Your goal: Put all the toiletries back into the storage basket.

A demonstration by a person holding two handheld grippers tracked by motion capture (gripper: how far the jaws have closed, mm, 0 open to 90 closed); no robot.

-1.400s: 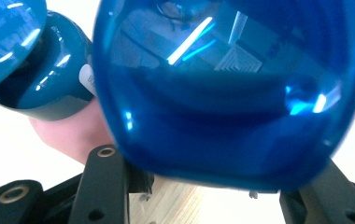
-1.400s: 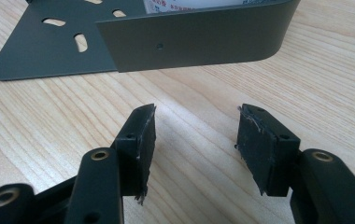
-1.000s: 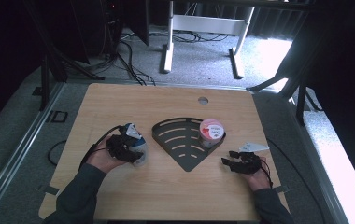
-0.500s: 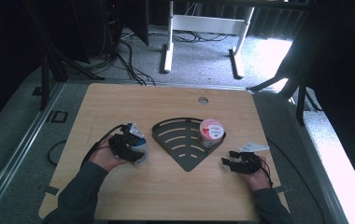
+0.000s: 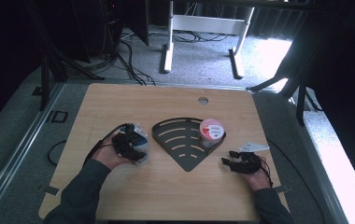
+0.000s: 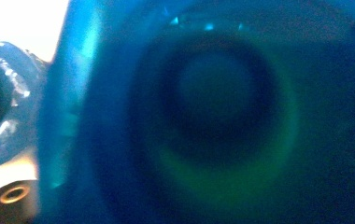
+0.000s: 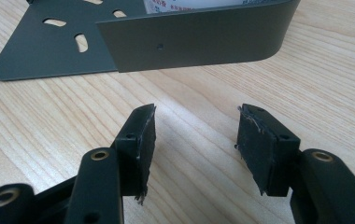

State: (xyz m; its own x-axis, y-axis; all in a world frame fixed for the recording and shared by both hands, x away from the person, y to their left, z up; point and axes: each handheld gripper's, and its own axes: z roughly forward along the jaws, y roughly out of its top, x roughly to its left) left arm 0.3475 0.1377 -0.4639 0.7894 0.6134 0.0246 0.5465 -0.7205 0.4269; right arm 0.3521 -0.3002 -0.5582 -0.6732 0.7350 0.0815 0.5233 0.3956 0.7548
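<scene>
left tool grips a blue cup beside the rack.

A wooden table spans the middle of the high view, with a small round hole near its far edge. At its centre lies a dark slotted corner tray; a clear cup stands left of it.

Daylight glares on the floor upper right; surroundings dim; the left gripper view is blurred blue, perhaps too close.
</scene>
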